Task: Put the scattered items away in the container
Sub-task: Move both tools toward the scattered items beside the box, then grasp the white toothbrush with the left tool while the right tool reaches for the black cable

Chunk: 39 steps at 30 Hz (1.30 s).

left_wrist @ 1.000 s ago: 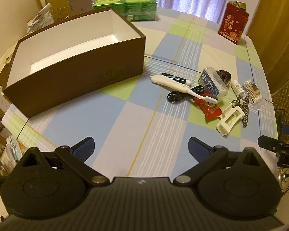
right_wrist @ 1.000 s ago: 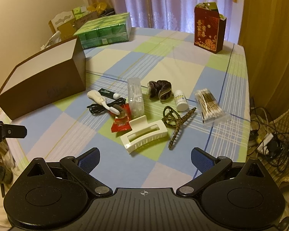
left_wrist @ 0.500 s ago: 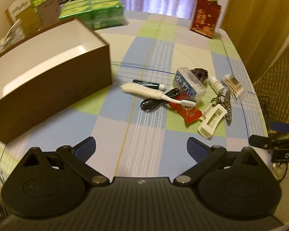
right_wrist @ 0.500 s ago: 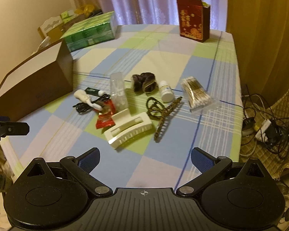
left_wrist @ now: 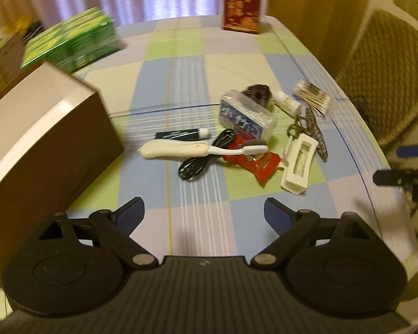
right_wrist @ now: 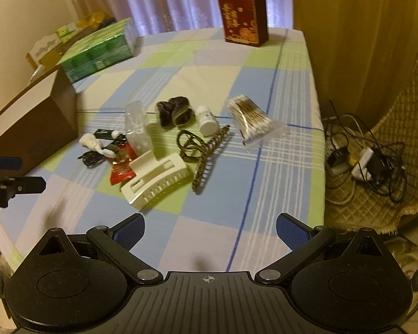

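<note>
No item is judged stowed: the scattered items (right_wrist: 164, 142) are clustered on the counter (right_wrist: 281, 89), right of the brown container (left_wrist: 50, 139). Left gripper (left_wrist: 204, 213) and right gripper (right_wrist: 209, 229) are spread, empty.

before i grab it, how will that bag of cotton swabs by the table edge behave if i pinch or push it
The bag of cotton swabs is probably very light, so a push would likely slide it along the tablecloth. Its clear wrapper looks loose and may crumple or slip between the fingers. The bundled sticks should keep its middle fairly stiff.

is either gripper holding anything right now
No. The left gripper and the right gripper are both open and empty, above the checked tablecloth.
</note>
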Each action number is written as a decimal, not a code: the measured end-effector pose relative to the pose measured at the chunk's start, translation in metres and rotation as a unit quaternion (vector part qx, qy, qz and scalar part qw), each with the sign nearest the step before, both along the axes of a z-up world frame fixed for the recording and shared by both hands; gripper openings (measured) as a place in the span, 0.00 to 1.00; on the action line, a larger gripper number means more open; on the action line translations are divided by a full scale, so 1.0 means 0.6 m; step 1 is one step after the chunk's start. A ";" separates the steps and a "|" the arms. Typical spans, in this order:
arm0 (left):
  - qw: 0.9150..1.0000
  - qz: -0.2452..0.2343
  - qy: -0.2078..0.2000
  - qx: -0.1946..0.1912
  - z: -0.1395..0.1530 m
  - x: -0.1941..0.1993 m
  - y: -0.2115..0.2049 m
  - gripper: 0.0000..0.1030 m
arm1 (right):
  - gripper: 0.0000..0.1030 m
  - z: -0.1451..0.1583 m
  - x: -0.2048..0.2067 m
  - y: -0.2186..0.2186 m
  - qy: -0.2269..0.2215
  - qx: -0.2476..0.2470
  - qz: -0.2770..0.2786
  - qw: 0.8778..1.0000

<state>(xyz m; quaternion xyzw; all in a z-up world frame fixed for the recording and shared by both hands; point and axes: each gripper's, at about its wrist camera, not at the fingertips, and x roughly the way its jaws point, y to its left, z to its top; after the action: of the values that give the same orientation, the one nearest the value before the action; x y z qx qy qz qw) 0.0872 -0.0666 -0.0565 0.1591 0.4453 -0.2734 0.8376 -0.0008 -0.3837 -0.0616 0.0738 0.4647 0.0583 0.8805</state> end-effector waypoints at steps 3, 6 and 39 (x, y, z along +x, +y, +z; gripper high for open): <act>0.999 -0.042 -0.002 0.008 -0.013 0.013 -0.007 0.80 | 1.00 -0.004 0.000 0.001 0.006 0.002 -0.016 1.000; 0.997 -0.071 -0.002 0.015 -0.025 0.027 -0.012 0.74 | 1.00 -0.008 -0.002 0.007 0.007 0.000 -0.025 1.000; 0.943 -0.317 -0.045 0.094 -0.132 0.135 -0.077 0.34 | 1.00 -0.046 -0.019 0.042 0.056 -0.010 -0.165 0.985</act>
<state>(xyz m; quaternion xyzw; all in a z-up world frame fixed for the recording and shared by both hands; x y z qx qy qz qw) 0.1679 -0.1127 -0.1356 0.3824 0.3578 -0.4739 0.7079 -0.0125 -0.3584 -0.0891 0.1441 0.4955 -0.0968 0.8511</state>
